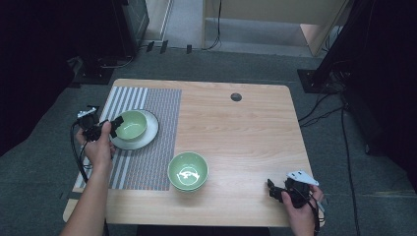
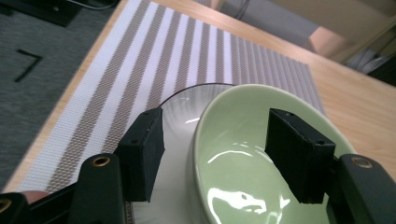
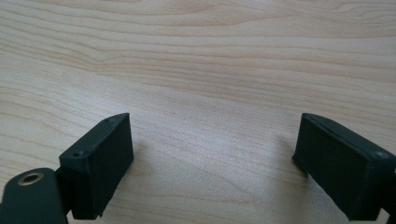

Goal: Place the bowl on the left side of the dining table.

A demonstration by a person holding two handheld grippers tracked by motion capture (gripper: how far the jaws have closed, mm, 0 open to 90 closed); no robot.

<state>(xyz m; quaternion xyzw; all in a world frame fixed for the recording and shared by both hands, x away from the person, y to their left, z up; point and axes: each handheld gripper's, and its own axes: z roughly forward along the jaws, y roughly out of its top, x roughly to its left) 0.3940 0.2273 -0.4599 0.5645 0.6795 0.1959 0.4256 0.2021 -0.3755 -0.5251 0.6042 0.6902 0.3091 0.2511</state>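
Left gripper [image 2: 215, 158] is spread loose astride the green bowl [image 2: 261, 154] rim (sitting on the plate [image 2: 180, 109]), so pulling back crooked could snag and tip it.

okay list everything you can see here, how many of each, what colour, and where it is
bowl on the plate: 1, pale green, on the placemat's far left part, its rim between the left gripper's open jaws
plate: 1, white, under that bowl
second bowl: 1, pale green, at the placemat's near right edge
placemat: 1, grey and white stripes, table's left side
table: 1, light wood
left gripper: 1, black, open
right gripper: 1, black, open, near right over bare wood
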